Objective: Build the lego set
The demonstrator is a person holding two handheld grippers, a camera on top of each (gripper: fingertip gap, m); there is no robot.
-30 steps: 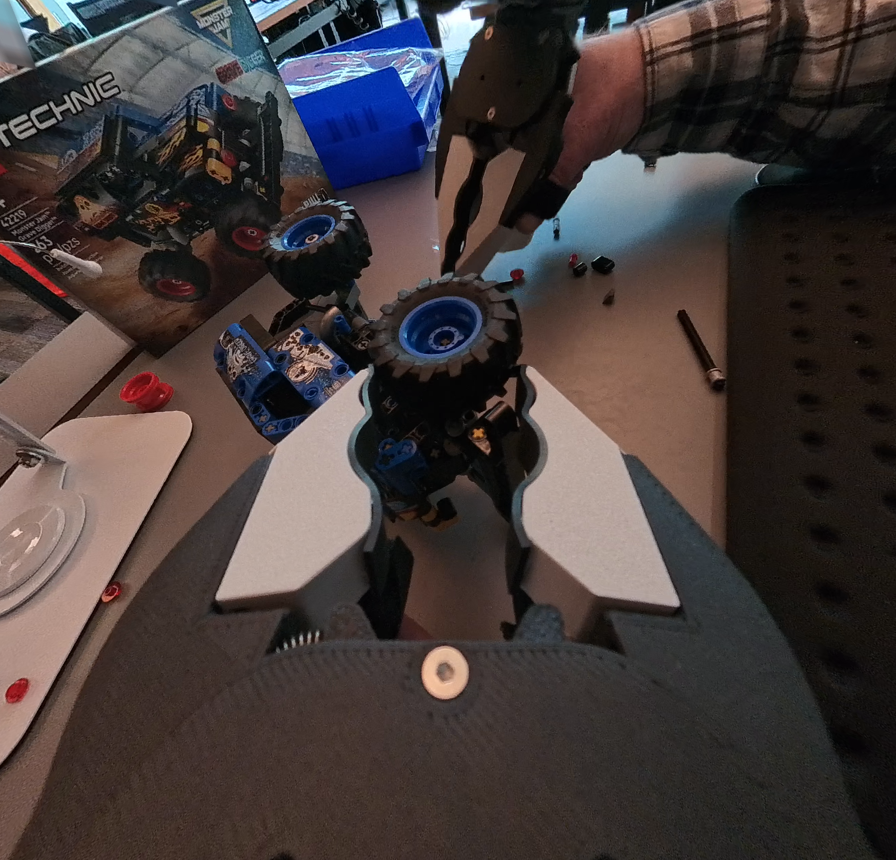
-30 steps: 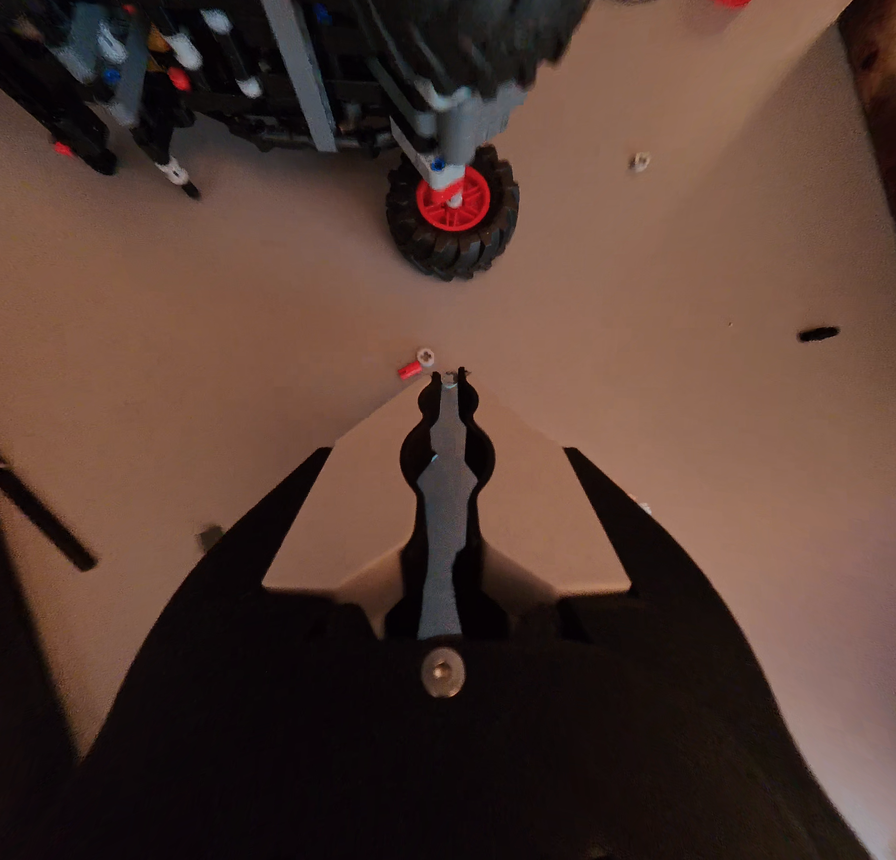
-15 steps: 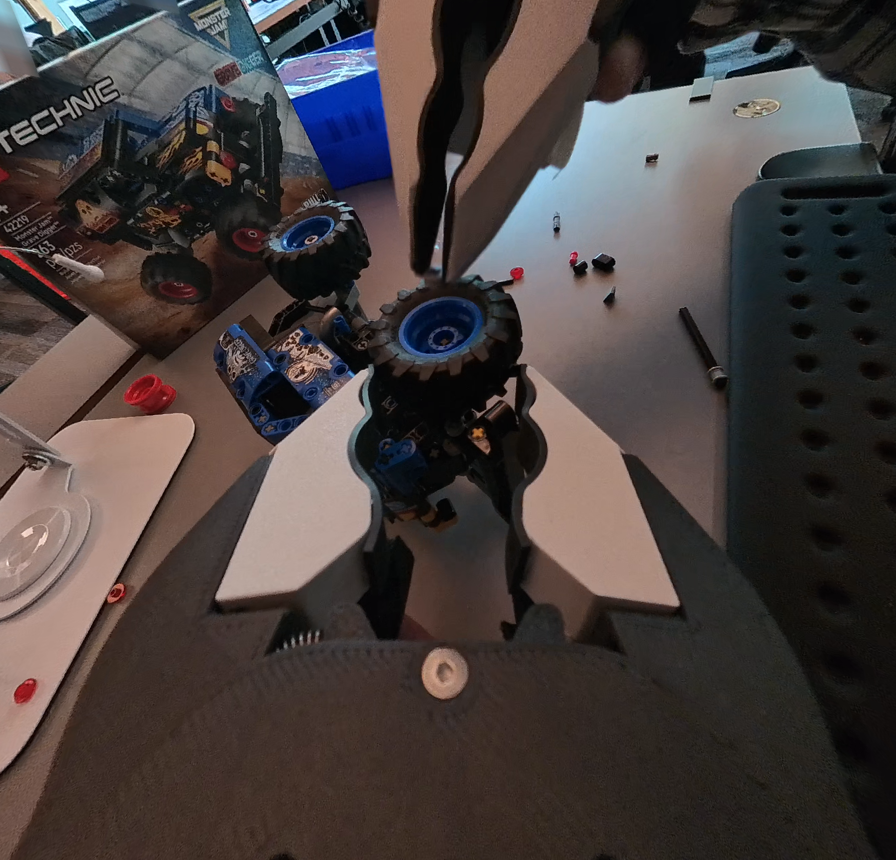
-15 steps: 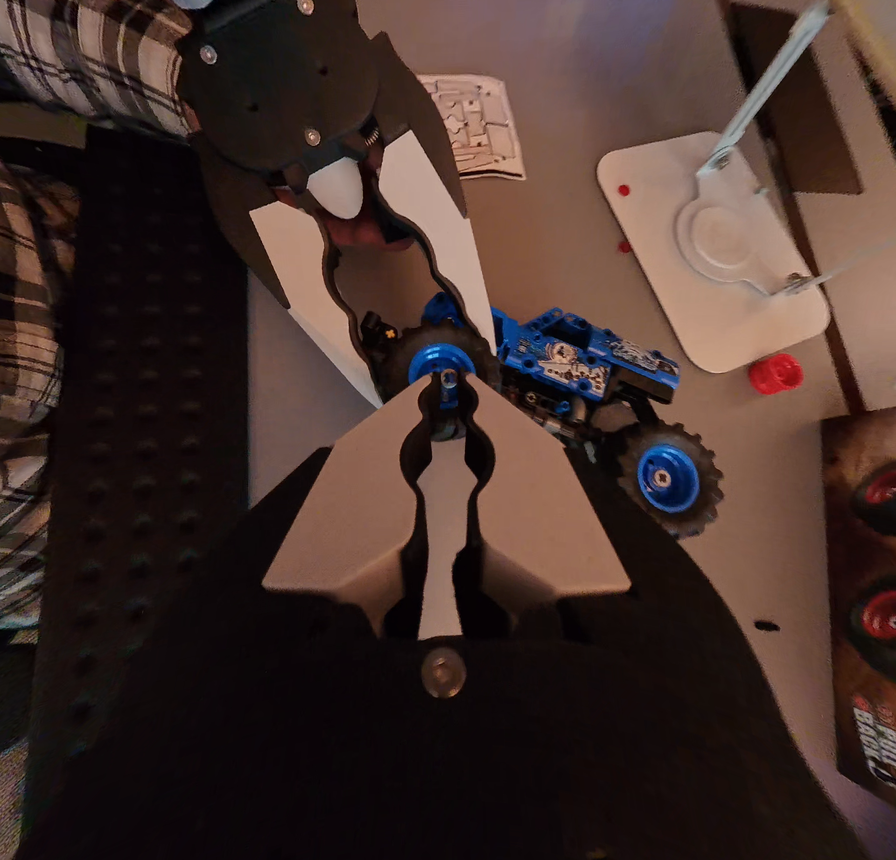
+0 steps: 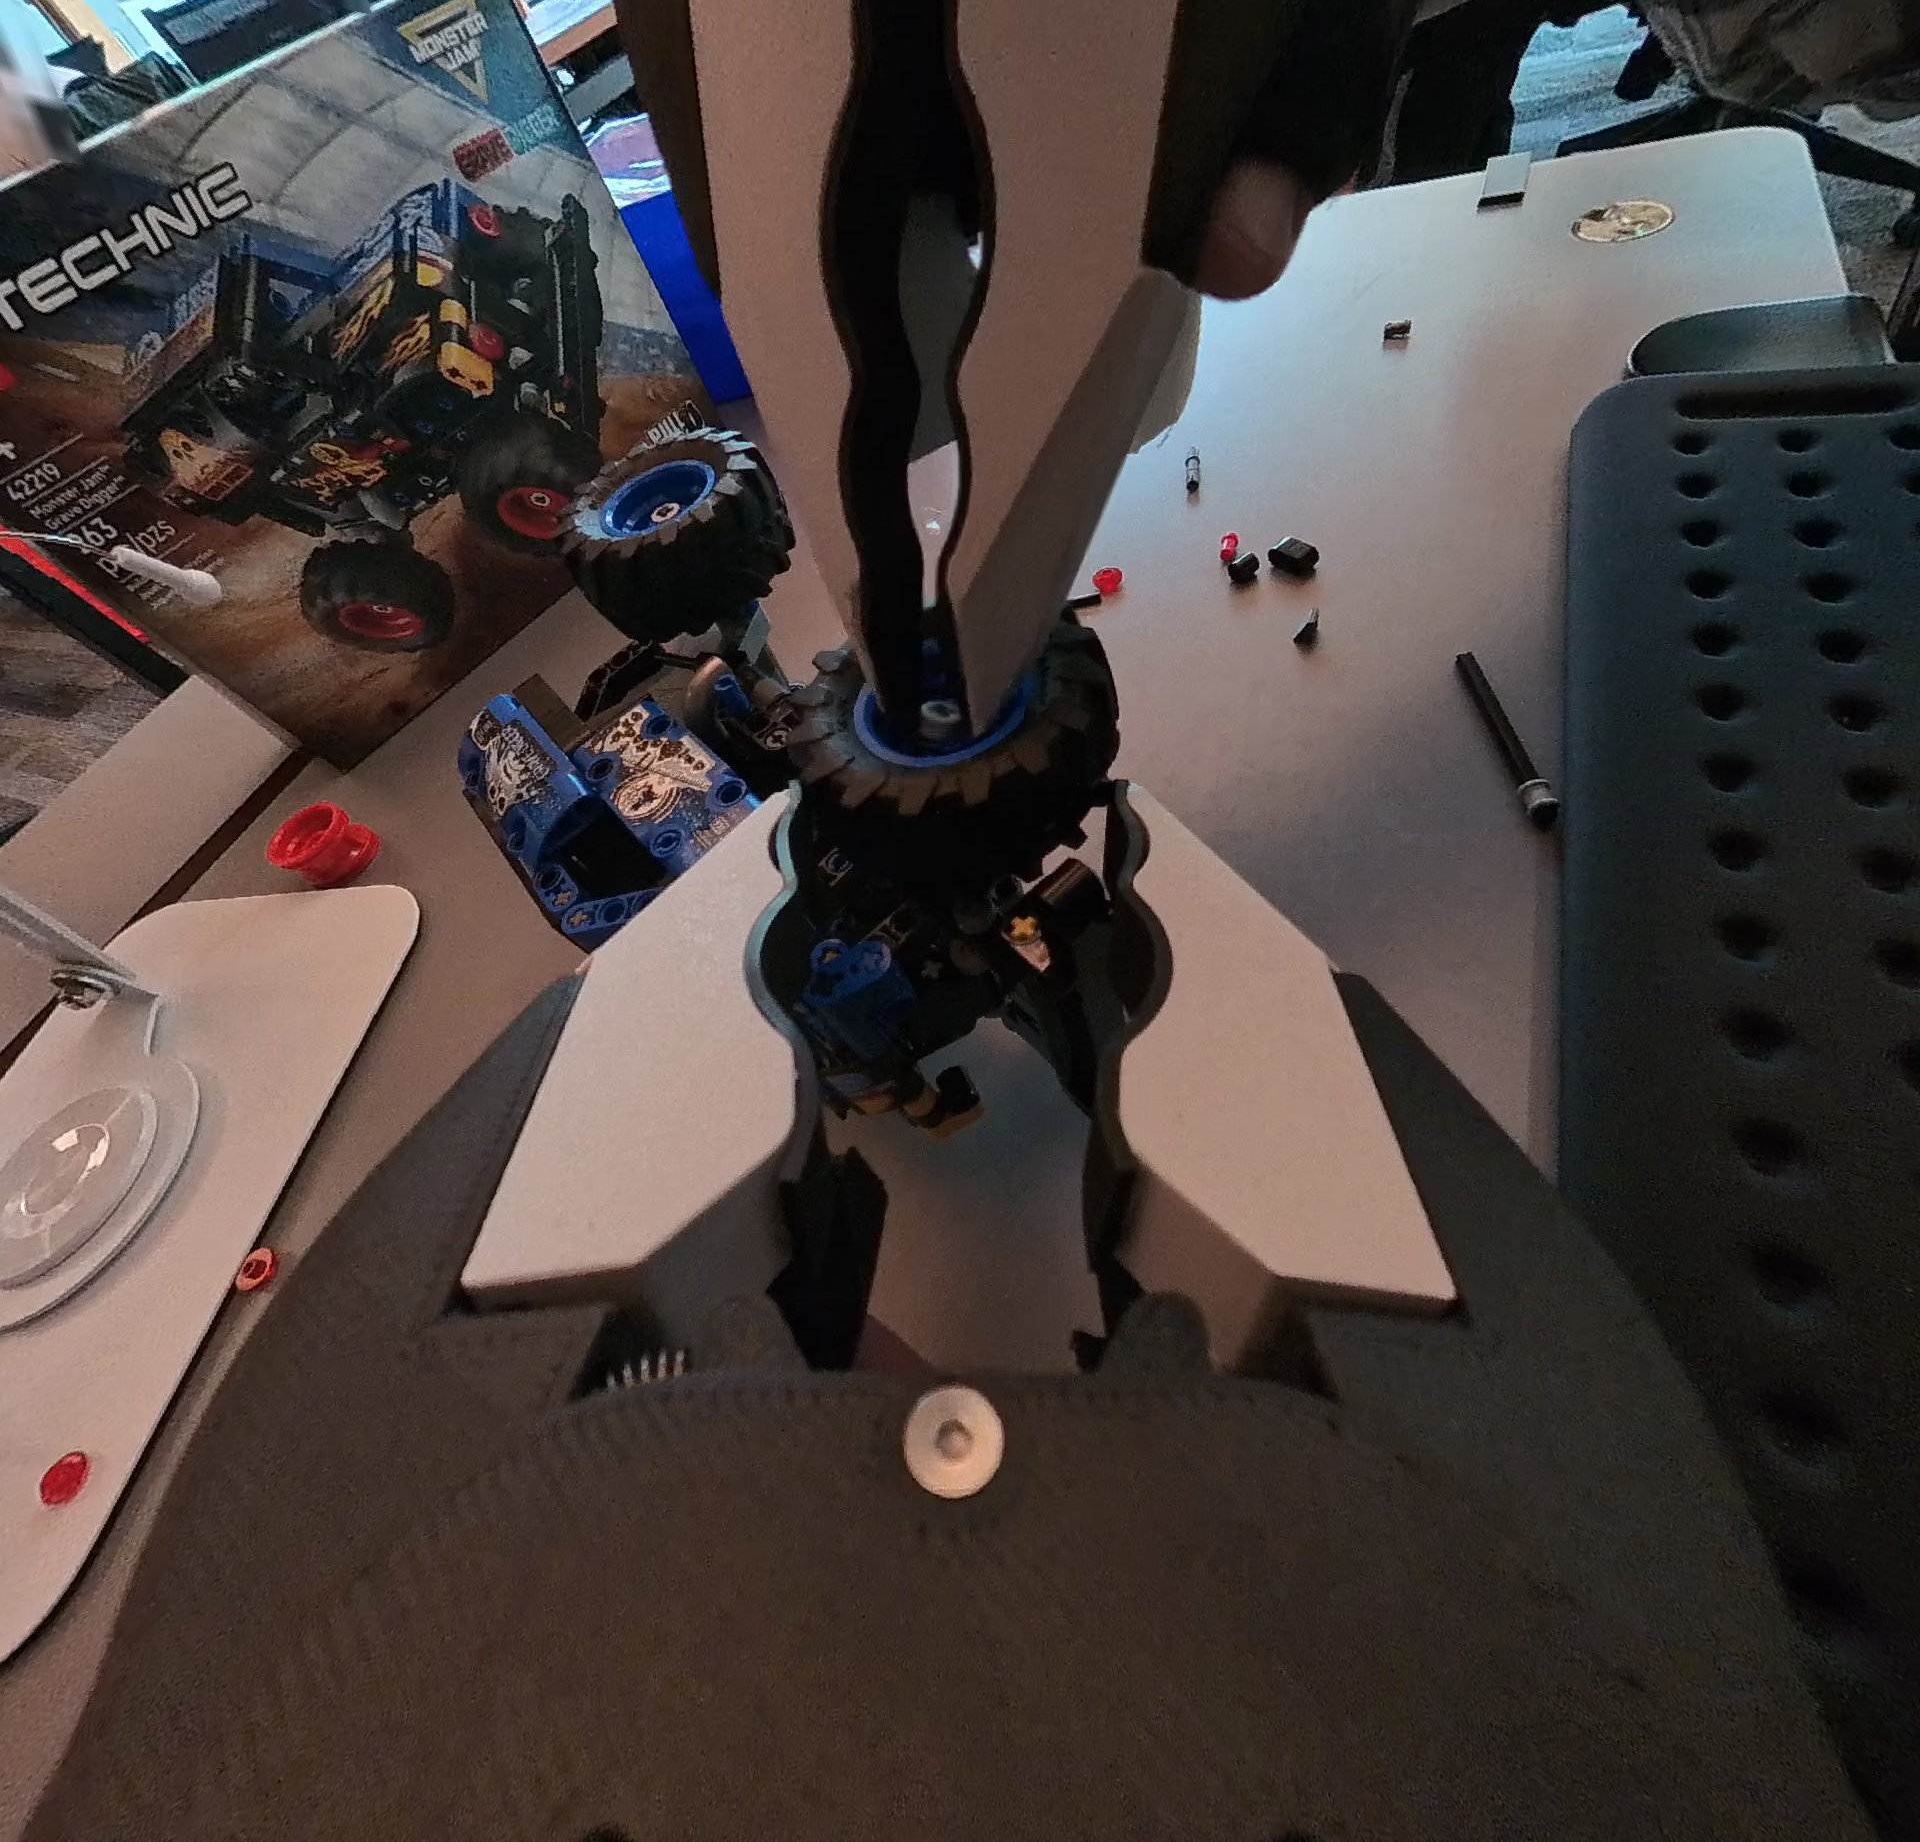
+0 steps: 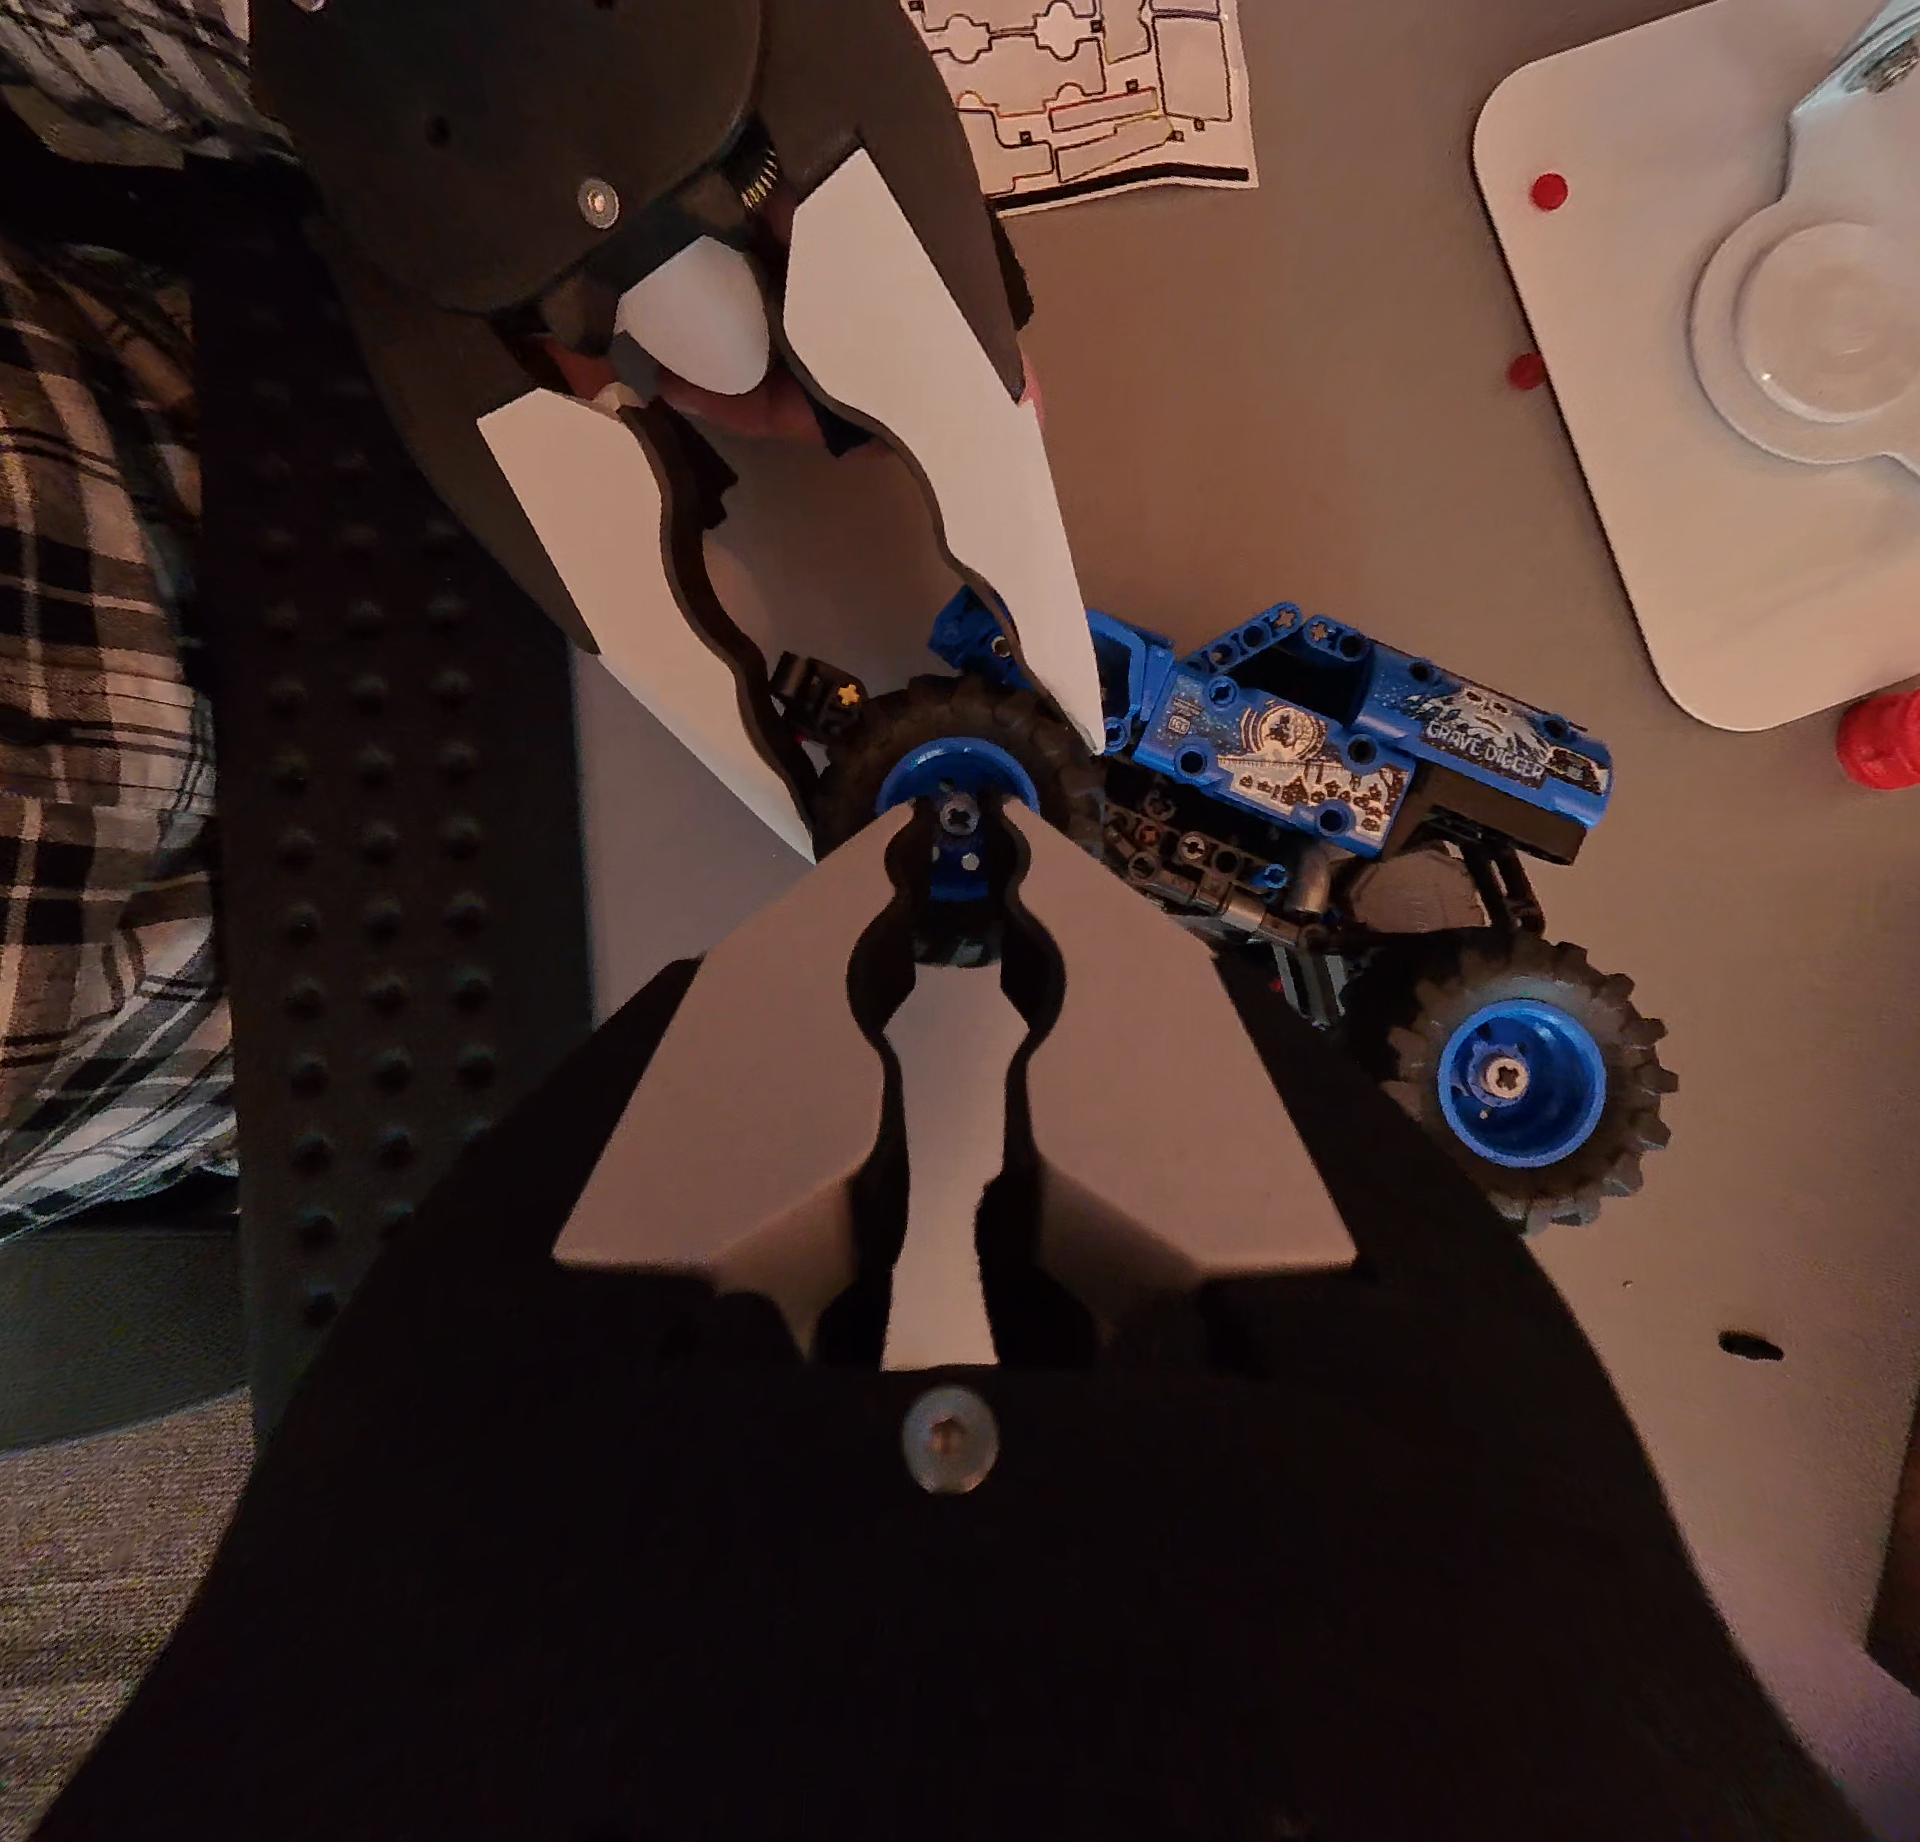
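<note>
A blue monster truck model (image 6: 1351,743) lies on its side on the grey table (image 6: 1299,390); it also shows in the left wrist view (image 5: 613,805). My left gripper (image 5: 951,805) is shut on the truck's end, one finger on each side, just below a black wheel with a blue hub (image 5: 1049,753). My right gripper (image 6: 956,826) points down into that hub (image 6: 951,764). It is shut on a small light grey piece (image 5: 940,717) sitting at the hub's centre. The truck's other blue-hub wheel (image 6: 1522,1080) is free.
The set's box (image 5: 312,338) stands at the back left, with a red piece (image 5: 317,842) and a white stand base (image 5: 260,1013) near it. Small loose pieces (image 5: 1288,556) and a black axle (image 5: 1501,738) lie on the right beside a dark perforated pad (image 5: 1745,857). A sticker sheet (image 6: 1081,57) lies behind the truck. Less than 4 cm separates the two grippers' tips.
My right gripper has swung from the loose pieces on the table over to the truck and come down into the blue hub. My left gripper and the truck have stayed still.
</note>
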